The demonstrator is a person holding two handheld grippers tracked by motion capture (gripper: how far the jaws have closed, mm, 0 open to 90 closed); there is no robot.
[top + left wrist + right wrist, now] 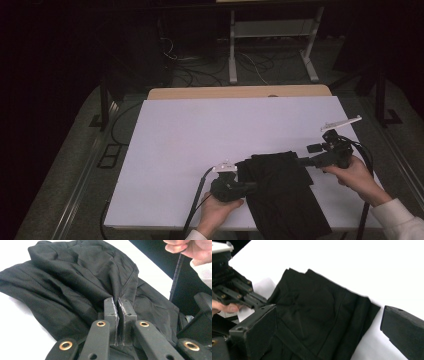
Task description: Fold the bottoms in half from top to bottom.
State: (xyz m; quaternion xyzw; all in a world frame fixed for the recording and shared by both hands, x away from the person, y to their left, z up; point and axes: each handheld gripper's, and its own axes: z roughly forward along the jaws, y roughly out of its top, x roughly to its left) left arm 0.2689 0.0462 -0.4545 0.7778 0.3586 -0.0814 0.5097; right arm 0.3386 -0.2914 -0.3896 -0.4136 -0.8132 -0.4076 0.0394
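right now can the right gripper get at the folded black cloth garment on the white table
Probably yes: the right gripper hangs open at the folded black cloth garment's far edge, its jaws spread either side of the fabric, nothing between them.

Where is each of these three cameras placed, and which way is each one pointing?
High view: sits above the person's side, looking forward and down on the white table; both hands, the left gripper and the right gripper reach the black garment.
Left gripper view: rides the left gripper, looking along its jaws, closed on the garment; the right hand shows beyond.
Right gripper view: rides the right gripper, looking between its parted jaws at the garment.
Shared: all three show the garment on the table.
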